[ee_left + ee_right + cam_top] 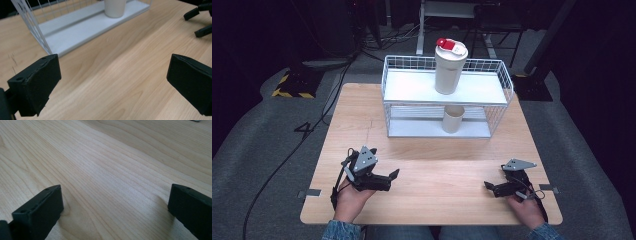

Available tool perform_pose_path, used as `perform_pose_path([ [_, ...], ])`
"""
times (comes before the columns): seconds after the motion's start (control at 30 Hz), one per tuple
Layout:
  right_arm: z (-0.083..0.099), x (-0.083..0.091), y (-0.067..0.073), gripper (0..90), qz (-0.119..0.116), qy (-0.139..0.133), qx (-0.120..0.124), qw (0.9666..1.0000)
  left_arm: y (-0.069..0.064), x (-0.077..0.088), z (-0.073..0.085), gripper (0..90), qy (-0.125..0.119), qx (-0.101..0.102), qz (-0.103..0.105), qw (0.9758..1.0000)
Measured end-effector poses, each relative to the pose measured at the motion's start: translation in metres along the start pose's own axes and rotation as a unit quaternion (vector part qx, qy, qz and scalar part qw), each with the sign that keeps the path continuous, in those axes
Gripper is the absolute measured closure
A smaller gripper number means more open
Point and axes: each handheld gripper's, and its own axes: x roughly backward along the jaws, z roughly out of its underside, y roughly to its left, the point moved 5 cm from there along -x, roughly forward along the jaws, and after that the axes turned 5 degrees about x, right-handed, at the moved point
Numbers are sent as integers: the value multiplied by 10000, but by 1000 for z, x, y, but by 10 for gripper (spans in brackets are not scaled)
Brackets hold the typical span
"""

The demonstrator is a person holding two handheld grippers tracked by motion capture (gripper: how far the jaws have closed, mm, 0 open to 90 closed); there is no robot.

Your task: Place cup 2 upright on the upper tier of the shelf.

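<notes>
A white wire two-tier rack (497, 82) stands at the back middle of the wooden table (437, 155). A tall cream tumbler with a red lid (450, 67) is upright on its top shelf. Below it, a short cream cup (453, 120) sits on the lower shelf, and in the left gripper view that cup (115, 7) is far ahead. My left gripper (392, 180) rests near the front left, open and holding nothing (113, 82). My right gripper (491, 189) lies low over the wood at the front right, also open and holding nothing (115, 210). The two point toward each other.
Bare wood stretches between the grippers and the rack's lower shelf (82, 30). The right gripper's jaw tips (197, 22) show far off in the left gripper view. On the grey floor lie cables (287, 155) and a yellow-black striped base (292, 86) at the back left.
</notes>
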Motion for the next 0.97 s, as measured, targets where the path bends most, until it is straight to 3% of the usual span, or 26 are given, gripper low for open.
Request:
perform_pose_path([
  [0.03,0,0,0,4,1,-1,0,10000,3,-4,11,0,89,135,39,9999],
  [0.2,0,0,0,4,1,0,1,10000,11,-13,32,1,373,250,-35,9990],
  [0.27,0,0,0,4,1,0,1,10000,17,-19,46,7,607,397,-149,9973],
  [0.33,0,0,0,4,1,0,1,10000,19,-21,50,11,665,483,-180,9965],
  [0.37,0,0,0,4,5,-8,13,10000,23,-25,59,14,877,584,-264,9941],
  [0.43,0,0,0,4,3,-9,15,10000,26,-28,66,14,1003,588,-327,9927],
  [0.47,0,0,0,4,3,-9,15,10000,26,-28,66,15,1003,588,-327,9927],
  [0.57,0,0,0,4,1,-6,9,10000,30,-31,73,20,1292,595,-432,9889],
  [0.67,0,0,0,4,2,-6,9,10000,29,-32,74,37,1296,551,-511,9887],
  [0.73,0,0,0,4,2,-6,9,10000,31,-32,75,41,1345,455,-686,9875],
  [0.97,0,0,0,4,13,-8,-16,10000,33,-33,74,25,1365,492,-701,9869],
])
